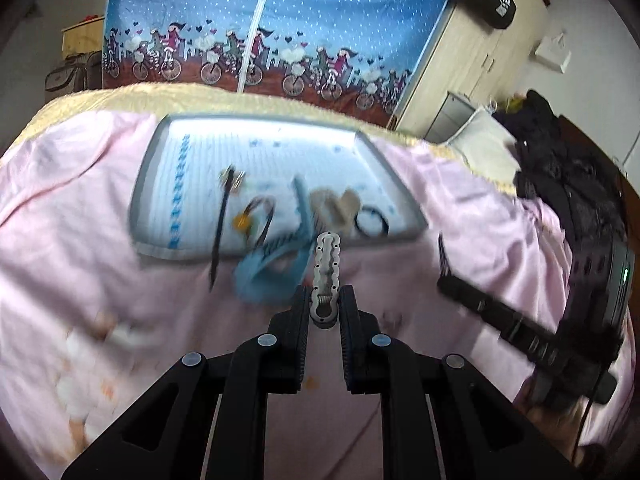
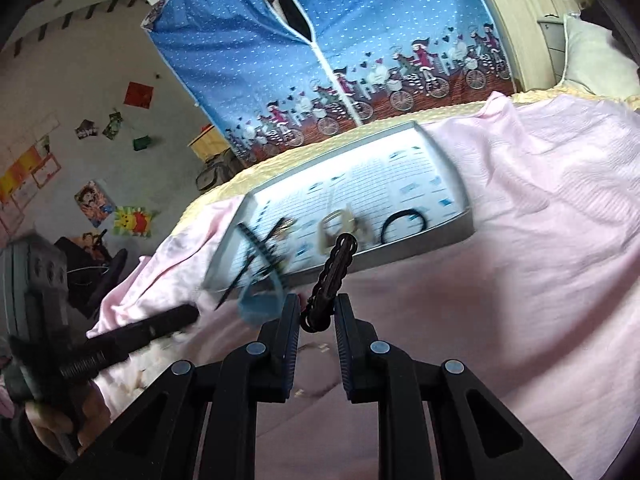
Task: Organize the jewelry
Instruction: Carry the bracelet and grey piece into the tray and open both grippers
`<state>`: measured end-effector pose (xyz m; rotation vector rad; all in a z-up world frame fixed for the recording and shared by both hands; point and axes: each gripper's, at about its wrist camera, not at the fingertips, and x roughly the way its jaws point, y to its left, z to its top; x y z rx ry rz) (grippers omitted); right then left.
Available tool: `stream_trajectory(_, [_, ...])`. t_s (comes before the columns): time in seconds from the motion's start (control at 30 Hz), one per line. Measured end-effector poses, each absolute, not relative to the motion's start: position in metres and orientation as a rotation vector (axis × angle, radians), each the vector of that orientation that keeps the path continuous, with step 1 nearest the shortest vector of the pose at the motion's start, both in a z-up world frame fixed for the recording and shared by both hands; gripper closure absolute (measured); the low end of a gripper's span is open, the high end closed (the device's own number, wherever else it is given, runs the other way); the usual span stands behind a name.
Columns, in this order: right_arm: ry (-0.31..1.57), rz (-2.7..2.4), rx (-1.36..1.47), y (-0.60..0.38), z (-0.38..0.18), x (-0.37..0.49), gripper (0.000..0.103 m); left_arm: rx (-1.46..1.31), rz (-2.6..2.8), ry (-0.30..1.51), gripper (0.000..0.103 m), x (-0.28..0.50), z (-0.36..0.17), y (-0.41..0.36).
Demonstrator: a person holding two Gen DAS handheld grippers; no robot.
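L gripper (image 1: 325, 312) pinches a silver wavy clip (image 1: 328, 268) by its base only, R gripper (image 2: 317, 316) likewise a black wavy clip (image 2: 334, 272), both held just short of the tray's (image 1: 404, 196) near rim. Grip's thin w/ most of each clip sticking out, so a jolt could twist one loose onto the pink sheet (image 1: 80, 220). Tray's near edge is crowded — blue hairband (image 1: 272, 268) and black stick (image 1: 218, 232) overhang it, black ring (image 1: 372, 222) just inside — so you may knock them off when setting down.
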<state>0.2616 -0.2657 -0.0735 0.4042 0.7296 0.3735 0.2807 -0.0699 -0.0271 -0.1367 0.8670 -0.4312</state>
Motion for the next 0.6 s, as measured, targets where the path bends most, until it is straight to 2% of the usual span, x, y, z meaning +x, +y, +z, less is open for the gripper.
stream_trajectory(0.2, [0.692, 0.318, 0.363, -0.286, -0.082, 0.298, 0.086, -0.110, -0.455, 0.837, 0.091, 0.332, -0.024, -0.104])
stream_trajectory(0.6, [0.735, 0.329, 0.324, -0.294, -0.113, 0.361, 0.086, -0.071, -0.352, 0.925, 0.091, 0.415, -0.063, -0.135])
